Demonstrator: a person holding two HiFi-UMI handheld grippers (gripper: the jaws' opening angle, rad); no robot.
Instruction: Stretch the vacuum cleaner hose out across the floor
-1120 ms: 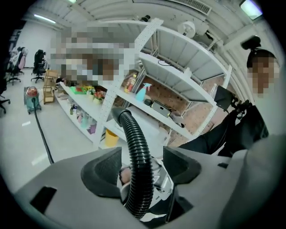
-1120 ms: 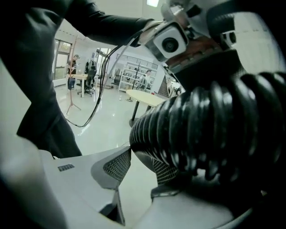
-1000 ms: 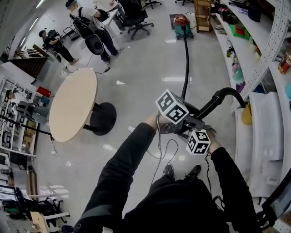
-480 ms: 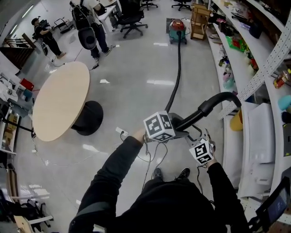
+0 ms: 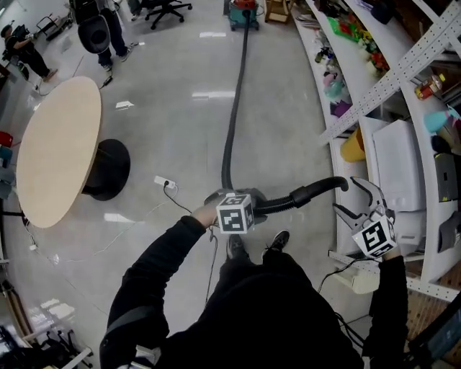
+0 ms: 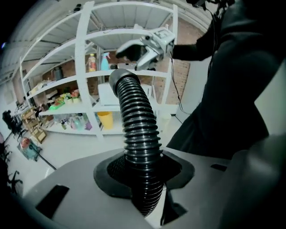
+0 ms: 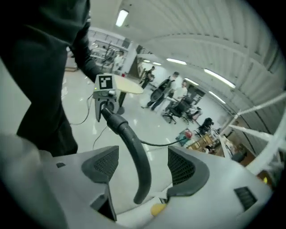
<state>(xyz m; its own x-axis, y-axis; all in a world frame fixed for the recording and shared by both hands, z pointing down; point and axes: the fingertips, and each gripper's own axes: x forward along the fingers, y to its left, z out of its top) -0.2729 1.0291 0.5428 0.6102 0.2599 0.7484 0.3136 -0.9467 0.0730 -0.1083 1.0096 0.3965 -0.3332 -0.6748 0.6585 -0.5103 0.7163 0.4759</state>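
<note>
The black vacuum hose (image 5: 234, 108) runs straight down the floor from the vacuum cleaner (image 5: 243, 9) at the far end to my left gripper (image 5: 232, 209). The left gripper is shut on the ribbed hose (image 6: 136, 129), which rises from between its pads. Past that grip, the smooth curved end tube (image 5: 317, 191) reaches rightward. My right gripper (image 5: 354, 196) is at the tube's tip with its jaws opening. The tube (image 7: 134, 156) passes between the two pads (image 7: 185, 167) without touching them. My left gripper (image 7: 105, 87) shows farther along the hose in the right gripper view.
White shelving (image 5: 374, 101) full of items lines the right side, close to my right gripper. A round wooden table (image 5: 54, 151) on a black base stands at left. A power strip and cable (image 5: 166, 184) lie on the floor. People (image 5: 97, 29) and office chairs (image 5: 162, 7) are at the far end.
The right gripper has let go of the hose end, opened and swung away to the right toward the shelves. The hose now lies straighter and longer across the floor.
</note>
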